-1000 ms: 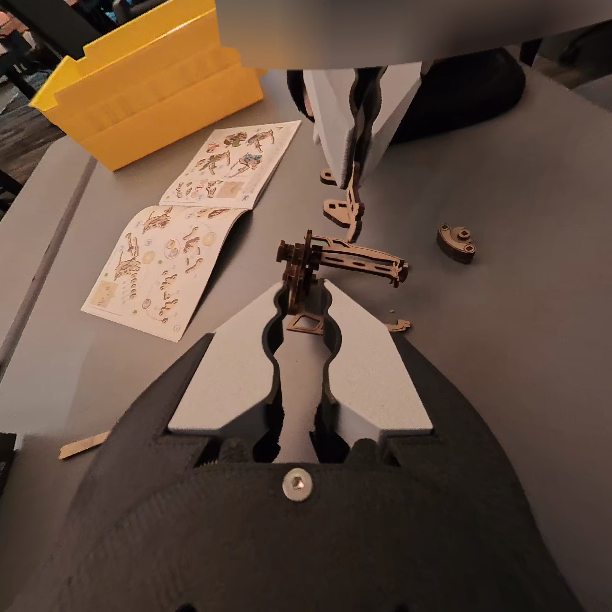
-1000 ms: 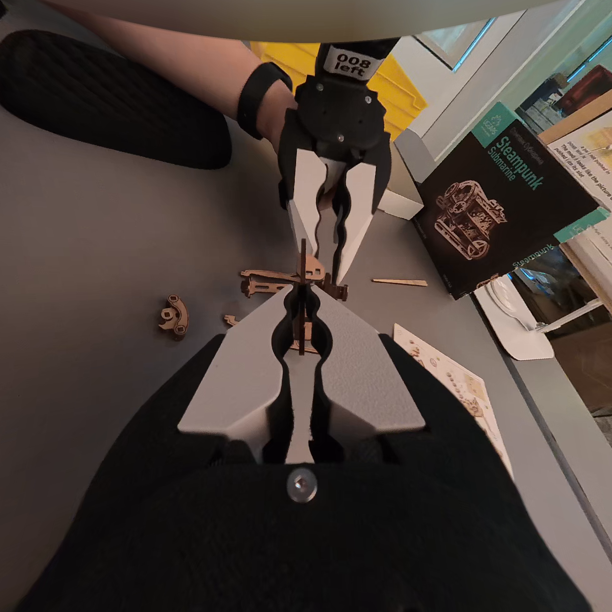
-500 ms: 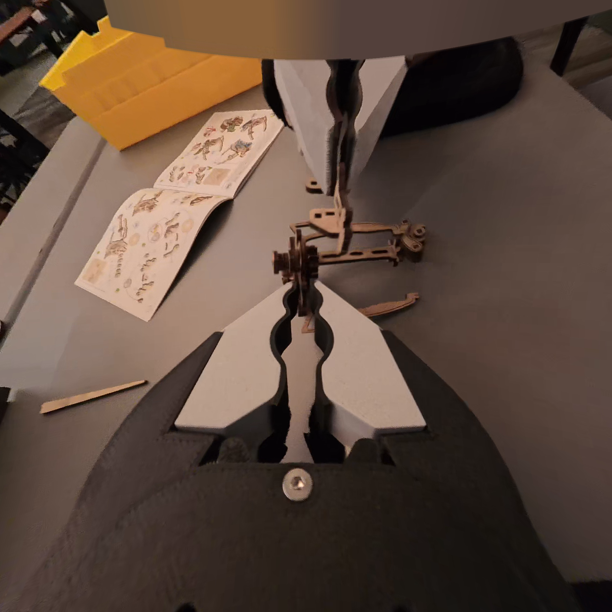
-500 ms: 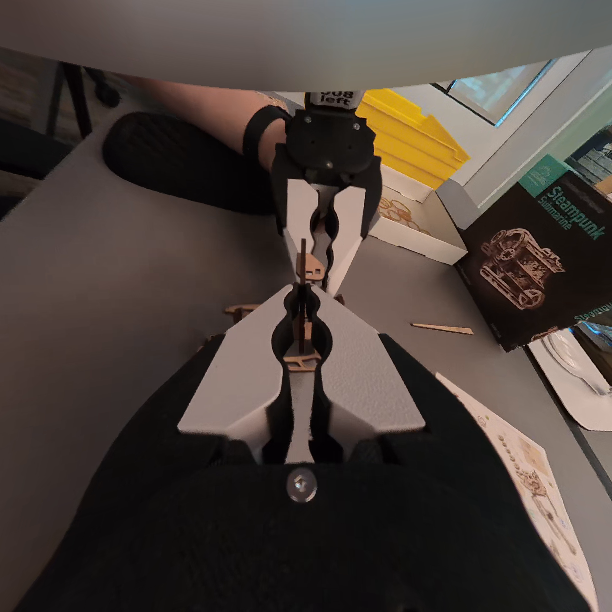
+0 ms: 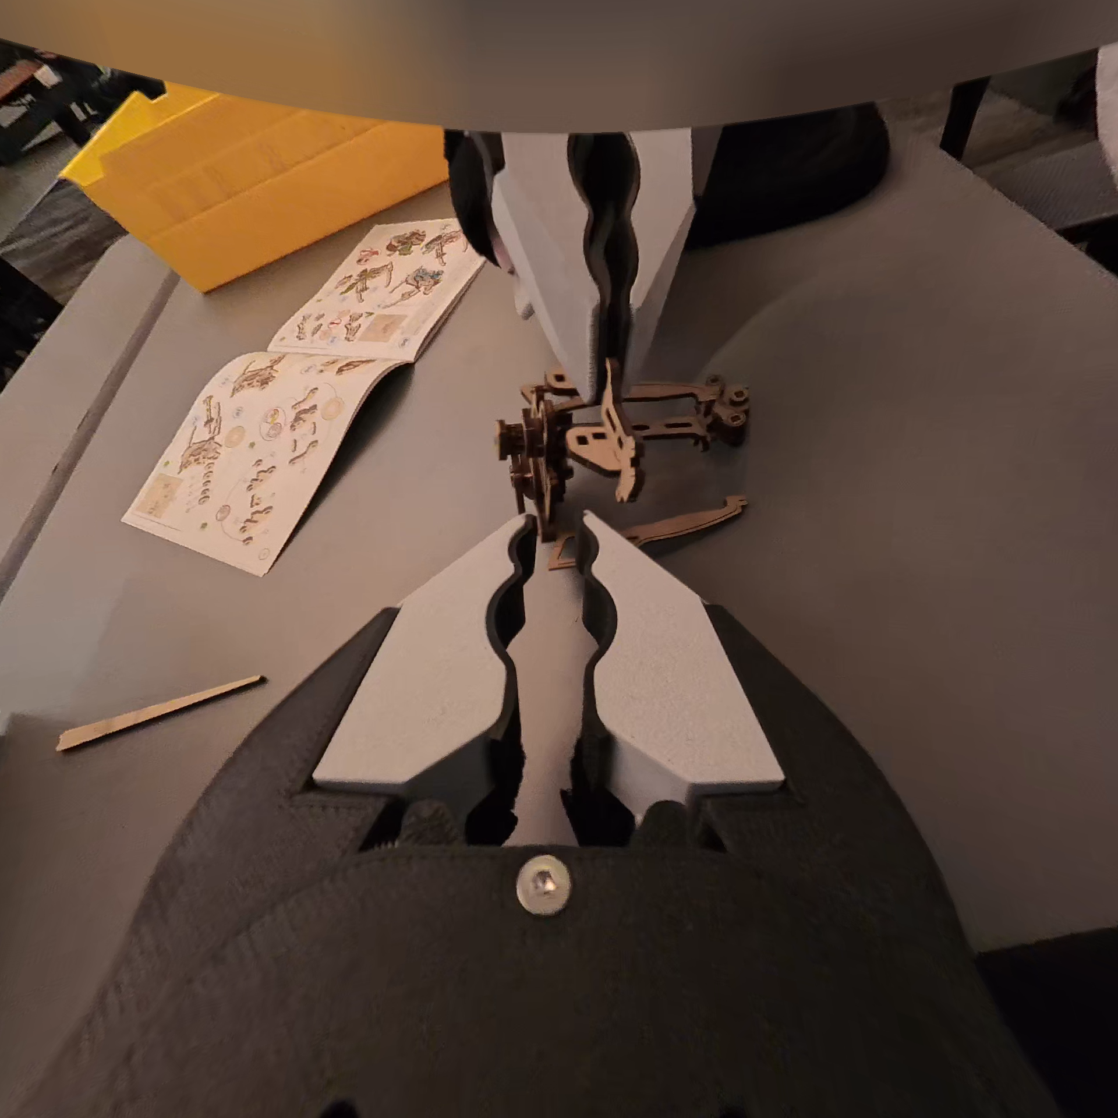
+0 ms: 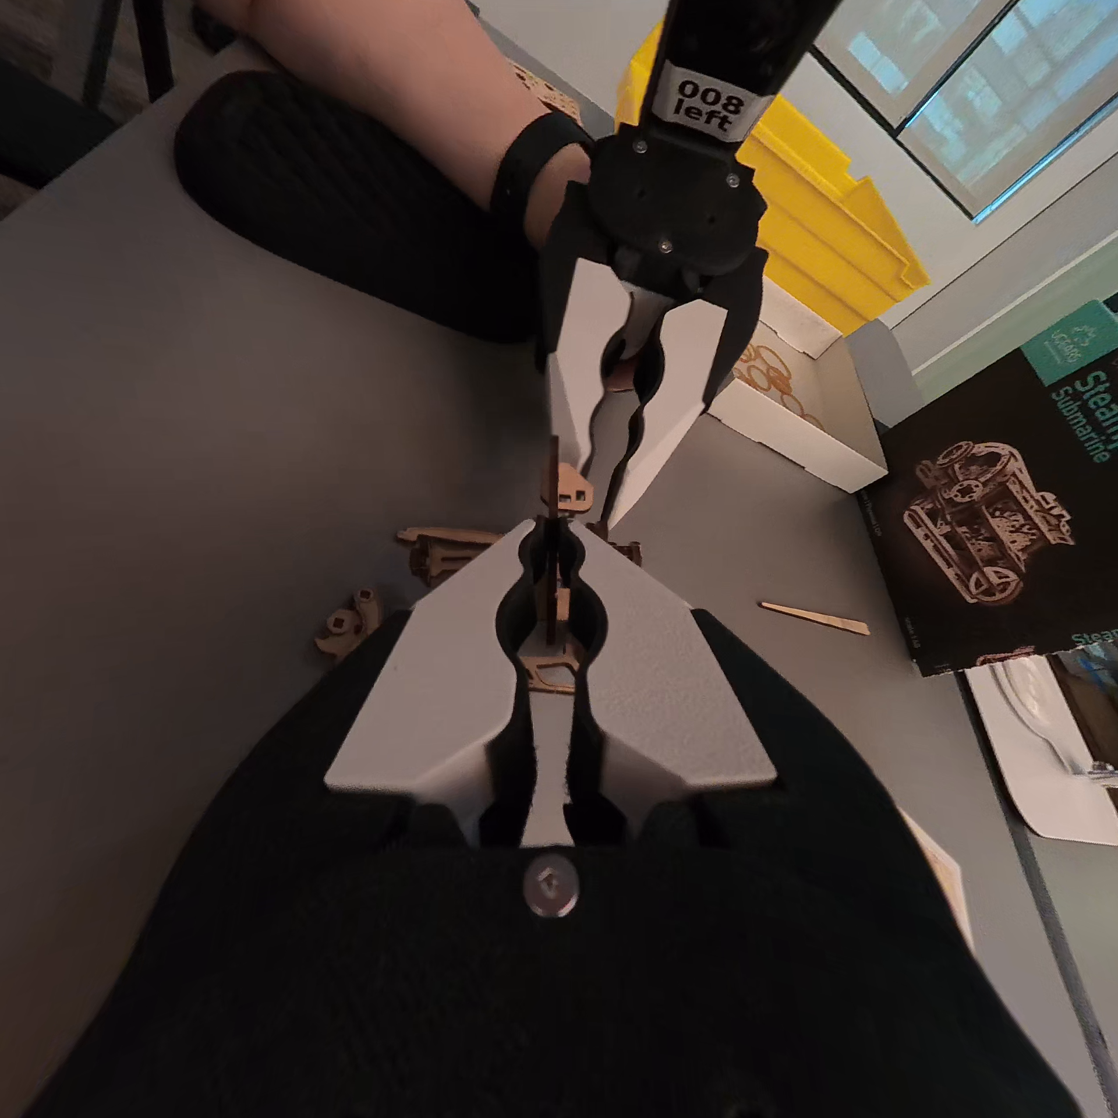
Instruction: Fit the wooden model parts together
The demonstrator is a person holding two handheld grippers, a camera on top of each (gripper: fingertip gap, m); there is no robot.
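Right gripper clamps one flat wooden part; left gripper slightly parted around one brown wooden gear assembly; one open booklet, one yellow bin nearby.

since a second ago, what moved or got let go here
The left gripper has opened: its fingers, clamped on the gear assembly before, now stand apart around its lower tip. The right gripper stays shut on the flat piece, now brought against the assembly. The booklet and yellow bin stayed put.
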